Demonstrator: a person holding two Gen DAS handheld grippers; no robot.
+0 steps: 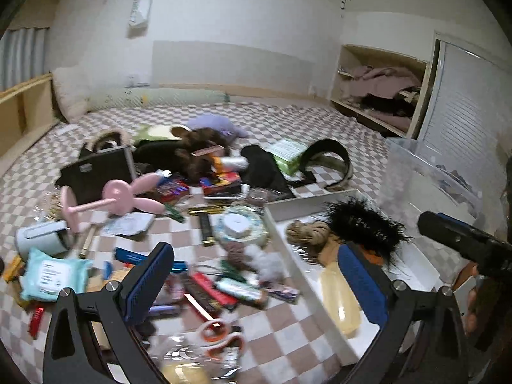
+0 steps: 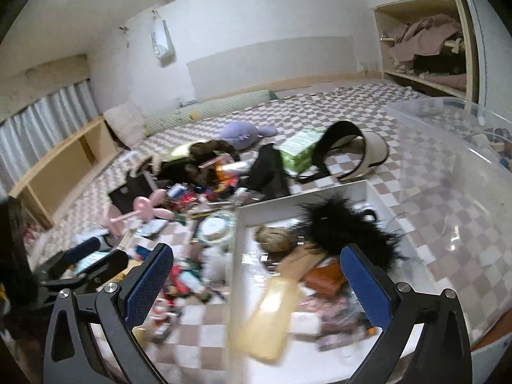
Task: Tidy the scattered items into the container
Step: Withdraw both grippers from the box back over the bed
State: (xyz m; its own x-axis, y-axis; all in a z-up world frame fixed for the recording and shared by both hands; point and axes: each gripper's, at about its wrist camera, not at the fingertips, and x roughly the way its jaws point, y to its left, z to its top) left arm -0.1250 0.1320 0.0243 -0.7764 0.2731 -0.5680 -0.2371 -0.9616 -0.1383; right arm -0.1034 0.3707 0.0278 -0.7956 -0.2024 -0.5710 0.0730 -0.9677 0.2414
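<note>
A white box [image 1: 289, 206] [image 2: 238, 220] sits on the checkered bed and holds a black feathery item [image 1: 364, 224] [image 2: 339, 230], a coil of rope [image 1: 307, 232] [image 2: 275, 236] and a yellow case [image 1: 339, 300] [image 2: 272, 316]. Scattered items lie left of it: a pink fan [image 1: 118, 200] [image 2: 144, 211], a wipes pack [image 1: 52, 273], a tape roll [image 1: 238, 224], scissors [image 1: 217, 329]. My left gripper [image 1: 256, 284] is open and empty over the box's left wall. My right gripper [image 2: 256, 284] is open and empty above the box; it also shows in the left wrist view [image 1: 460, 243].
A clear plastic bin [image 1: 425, 176] [image 2: 454, 166] stands right of the box. A visor [image 1: 332, 156] [image 2: 352, 147], a green tissue box [image 1: 288, 155] [image 2: 300, 150], a black bag [image 1: 99, 169] and plush toys [image 1: 208, 126] lie farther back. A closet [image 1: 380, 89] is at the far right.
</note>
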